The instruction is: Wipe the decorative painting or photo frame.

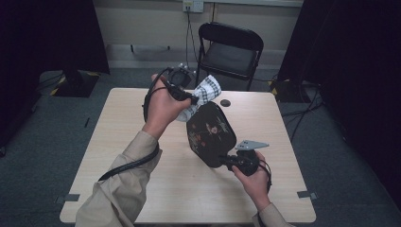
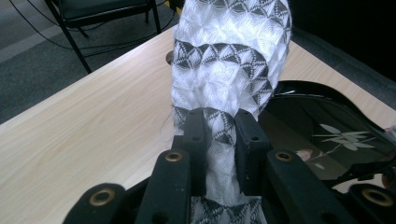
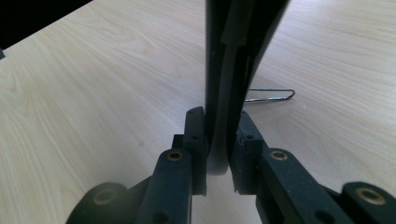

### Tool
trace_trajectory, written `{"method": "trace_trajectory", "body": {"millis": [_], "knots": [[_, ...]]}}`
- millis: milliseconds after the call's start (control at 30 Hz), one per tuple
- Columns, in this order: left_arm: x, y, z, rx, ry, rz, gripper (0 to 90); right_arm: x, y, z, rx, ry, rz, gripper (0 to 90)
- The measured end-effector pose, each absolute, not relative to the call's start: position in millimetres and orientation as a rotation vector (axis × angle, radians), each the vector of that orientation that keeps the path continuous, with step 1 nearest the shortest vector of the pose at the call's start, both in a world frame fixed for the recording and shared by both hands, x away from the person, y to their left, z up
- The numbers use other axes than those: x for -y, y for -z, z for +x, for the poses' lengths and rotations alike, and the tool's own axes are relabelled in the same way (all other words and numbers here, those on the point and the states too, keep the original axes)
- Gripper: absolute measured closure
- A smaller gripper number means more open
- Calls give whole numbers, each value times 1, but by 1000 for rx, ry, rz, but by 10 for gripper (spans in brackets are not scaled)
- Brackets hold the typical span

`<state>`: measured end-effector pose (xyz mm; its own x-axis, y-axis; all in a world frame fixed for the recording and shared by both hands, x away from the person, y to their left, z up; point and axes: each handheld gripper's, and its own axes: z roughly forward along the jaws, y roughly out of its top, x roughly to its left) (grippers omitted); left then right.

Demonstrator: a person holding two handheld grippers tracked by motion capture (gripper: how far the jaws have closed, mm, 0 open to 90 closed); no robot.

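A black lacquered tray with a flower picture is held tilted above the table, its near rim clamped edge-on in my right gripper, which is shut on it. A white cloth with a dark triangle pattern is pinched in my left gripper, which is shut on it at the tray's far upper edge. In the left gripper view the cloth rises between the jaws and the tray's glossy face lies just to its right.
The light wooden table carries a small dark round object near its far edge and a thin wire loop beside the tray. A black folding chair stands beyond the table. Dark curtains hang on both sides.
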<state>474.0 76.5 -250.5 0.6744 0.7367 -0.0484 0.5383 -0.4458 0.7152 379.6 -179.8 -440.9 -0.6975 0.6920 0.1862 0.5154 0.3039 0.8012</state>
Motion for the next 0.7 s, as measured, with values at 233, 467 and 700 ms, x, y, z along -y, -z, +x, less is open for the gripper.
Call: {"method": "trace_trajectory", "body": {"millis": [233, 467, 700], "knots": [[-79, 264, 478, -996, -321, 2154, 773, 181, 441, 380, -2378, -1347, 1109, 791], [-82, 278, 483, -1026, -309, 2159, 773, 184, 442, 379, -2376, -1355, 1105, 791], [-87, 294, 486, -1050, -277, 2161, 773, 185, 442, 379, -2376, -1358, 1098, 790]]}}
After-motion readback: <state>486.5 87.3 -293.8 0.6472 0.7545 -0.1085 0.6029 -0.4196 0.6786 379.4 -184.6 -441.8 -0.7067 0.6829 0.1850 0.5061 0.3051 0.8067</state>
